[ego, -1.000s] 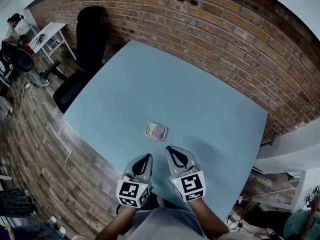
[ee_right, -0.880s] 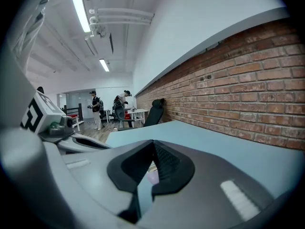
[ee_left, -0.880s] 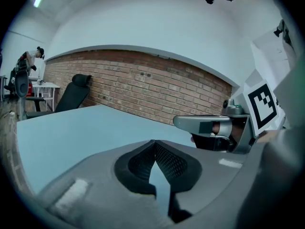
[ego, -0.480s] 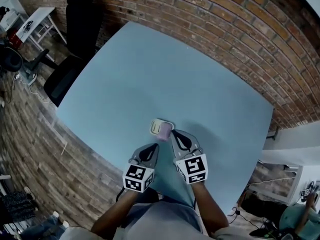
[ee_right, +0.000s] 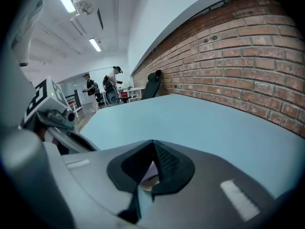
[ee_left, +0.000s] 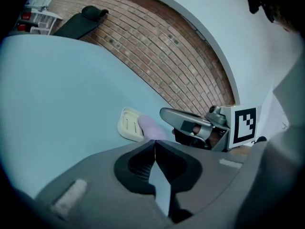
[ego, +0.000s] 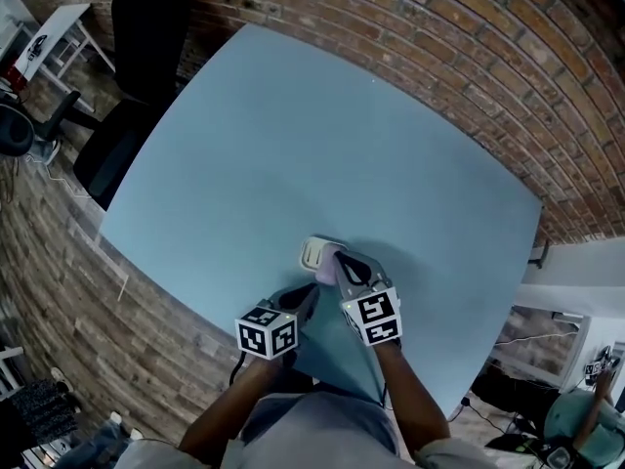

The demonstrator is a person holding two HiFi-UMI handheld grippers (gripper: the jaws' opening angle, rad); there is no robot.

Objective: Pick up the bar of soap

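A lilac bar of soap (ego: pixel 325 270) lies in a cream soap dish (ego: pixel 312 252) near the front edge of the pale blue table (ego: pixel 293 145). My right gripper (ego: pixel 339 258) is shut, with its tip right over the soap. In the right gripper view the jaw tips (ee_right: pixel 153 144) meet, and the soap (ee_right: pixel 150 169) shows through the gap below them. My left gripper (ego: pixel 311 291) is shut and empty, just behind and to the left of the dish. In the left gripper view its jaws (ee_left: pixel 155 144) touch; beyond them are the soap (ee_left: pixel 150 127), the dish (ee_left: pixel 127 123) and the right gripper (ee_left: pixel 167 113).
A brick wall (ego: pixel 469 47) runs along the table's far side. A black office chair (ego: pixel 137 27) stands off the table's left corner, with a white desk (ego: pixel 49 37) further left. Two people (ee_right: pixel 114 80) stand far back in the room.
Both grippers have moved forward to the soap dish. The right gripper's tip, which was short of the dish, now covers the soap. The head view has shifted too.
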